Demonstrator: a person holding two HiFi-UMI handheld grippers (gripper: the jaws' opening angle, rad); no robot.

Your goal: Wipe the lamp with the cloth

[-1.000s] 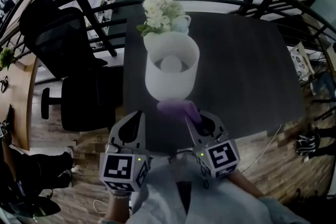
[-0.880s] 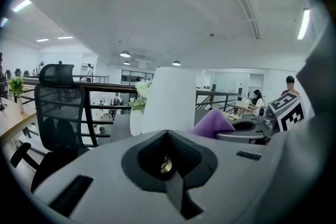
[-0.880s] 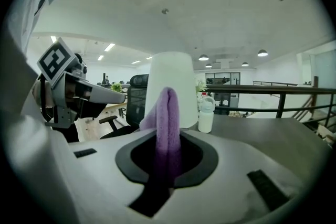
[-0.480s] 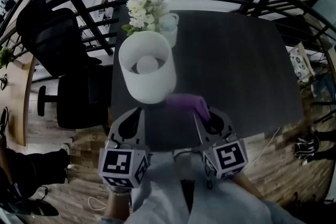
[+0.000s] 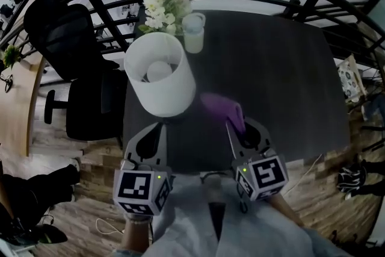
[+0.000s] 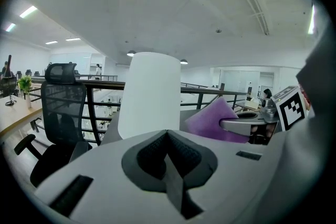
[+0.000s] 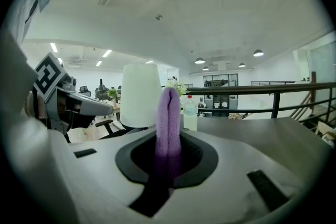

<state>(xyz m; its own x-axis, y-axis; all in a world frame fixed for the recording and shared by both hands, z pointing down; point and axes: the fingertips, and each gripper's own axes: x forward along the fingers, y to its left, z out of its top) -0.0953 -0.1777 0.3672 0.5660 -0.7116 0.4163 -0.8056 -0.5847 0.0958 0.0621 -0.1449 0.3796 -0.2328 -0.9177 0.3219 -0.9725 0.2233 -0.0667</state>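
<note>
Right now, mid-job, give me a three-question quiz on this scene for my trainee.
1. True or false: the left hand-held gripper holds the cloth.
2. In the head view, on which side of the lamp is the cloth? A left; B right; C on top.
3. Fill in: beyond the lamp stand white ____.

Key:
1. False. Its jaws are together on nothing. The right hand-held gripper grips the cloth.
2. B.
3. flowers.

Right gripper [image 7: 167,164] clamped on the folded purple fleece cloth [image 7: 169,113], white cylindrical lamp shade [image 7: 140,96] behind, left
</note>
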